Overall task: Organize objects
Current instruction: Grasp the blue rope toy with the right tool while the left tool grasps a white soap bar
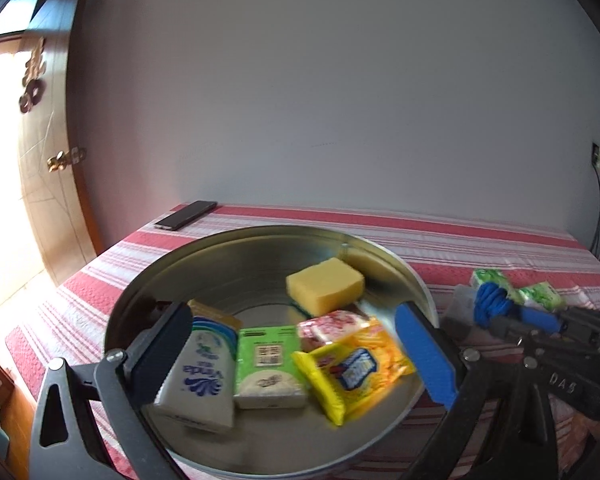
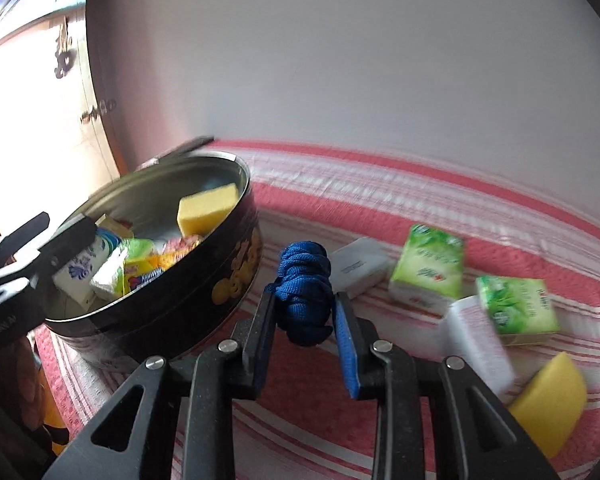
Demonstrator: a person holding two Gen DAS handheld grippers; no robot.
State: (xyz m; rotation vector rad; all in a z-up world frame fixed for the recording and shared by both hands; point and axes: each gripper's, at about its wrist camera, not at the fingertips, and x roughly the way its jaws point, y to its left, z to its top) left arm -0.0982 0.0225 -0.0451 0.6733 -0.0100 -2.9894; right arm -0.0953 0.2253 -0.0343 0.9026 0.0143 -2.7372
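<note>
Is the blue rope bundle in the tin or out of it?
Out: the right tool holds the blue rope bundle beside the tin.

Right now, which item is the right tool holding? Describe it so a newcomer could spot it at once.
Start at the round black tin on the red-striped cloth. Just right of it, the right tool grips a blue cord bundle. It is the only knotted, woven, dark blue thing; its neighbours are green and white packets and yellow sponges.

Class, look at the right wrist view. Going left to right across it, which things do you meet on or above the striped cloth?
Round tin → blue cord bundle held in the right gripper → white box → green tissue pack → second green tissue pack → yellow sponge.
</note>
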